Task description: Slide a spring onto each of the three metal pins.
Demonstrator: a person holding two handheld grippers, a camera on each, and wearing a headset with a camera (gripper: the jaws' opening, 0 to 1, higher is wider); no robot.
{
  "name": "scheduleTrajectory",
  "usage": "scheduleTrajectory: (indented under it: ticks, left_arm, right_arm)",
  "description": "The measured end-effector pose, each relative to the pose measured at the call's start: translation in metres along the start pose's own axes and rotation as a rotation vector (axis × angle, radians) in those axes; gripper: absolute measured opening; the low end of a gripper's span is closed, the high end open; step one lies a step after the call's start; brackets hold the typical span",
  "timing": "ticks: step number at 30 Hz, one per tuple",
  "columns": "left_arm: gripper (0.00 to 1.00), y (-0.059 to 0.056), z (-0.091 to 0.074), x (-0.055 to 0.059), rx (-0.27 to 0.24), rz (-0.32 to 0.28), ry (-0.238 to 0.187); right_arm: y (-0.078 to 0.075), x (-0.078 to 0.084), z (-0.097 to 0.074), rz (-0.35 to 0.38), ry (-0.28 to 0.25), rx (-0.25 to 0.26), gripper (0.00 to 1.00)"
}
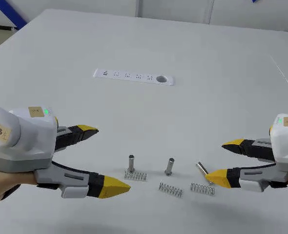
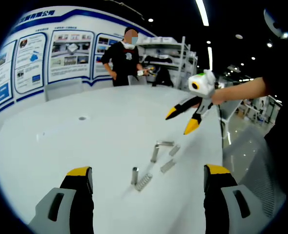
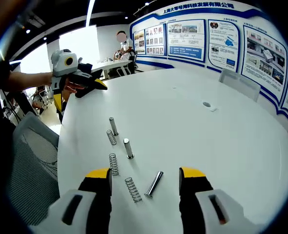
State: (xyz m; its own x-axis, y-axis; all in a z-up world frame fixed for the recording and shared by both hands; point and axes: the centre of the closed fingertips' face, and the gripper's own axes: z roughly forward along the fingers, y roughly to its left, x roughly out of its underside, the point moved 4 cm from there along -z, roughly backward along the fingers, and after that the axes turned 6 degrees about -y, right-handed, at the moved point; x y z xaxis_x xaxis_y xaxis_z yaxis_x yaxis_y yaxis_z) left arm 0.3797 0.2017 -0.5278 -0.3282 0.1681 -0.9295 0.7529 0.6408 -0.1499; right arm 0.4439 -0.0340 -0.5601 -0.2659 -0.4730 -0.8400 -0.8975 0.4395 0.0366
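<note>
With fingers spread wide, the left gripper [image 1: 112, 157] and right gripper [image 1: 215, 159] hold nothing near the desk [image 1: 183, 53] front edge; a fallen pin [image 1: 202, 170] lies beside the right gripper's lower fingertip.

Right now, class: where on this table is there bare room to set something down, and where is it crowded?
Free: the table between the power strip and the pins, and beyond the power strip. Crowded: near the edge, where pins and springs sit between the left gripper and right gripper.
</note>
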Motion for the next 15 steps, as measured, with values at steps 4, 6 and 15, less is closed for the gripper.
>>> scheduleTrajectory:
  ticks: [4,6,15]
  left_arm:
    - [0.95,0.001,0.000,0.001,-0.001,-0.011,0.002]
    - [0.95,0.002,-0.001,0.001,-0.005,-0.016,0.001]
    - [0.95,0.002,-0.002,0.004,-0.009,-0.041,0.002]
  right_arm:
    - [-0.004,0.005,0.004,0.011,0.014,0.013,0.51]
    - [-0.007,0.008,0.007,0.011,0.023,0.022,0.50]
    - [-0.011,0.020,0.022,0.039,0.066,0.014,0.43]
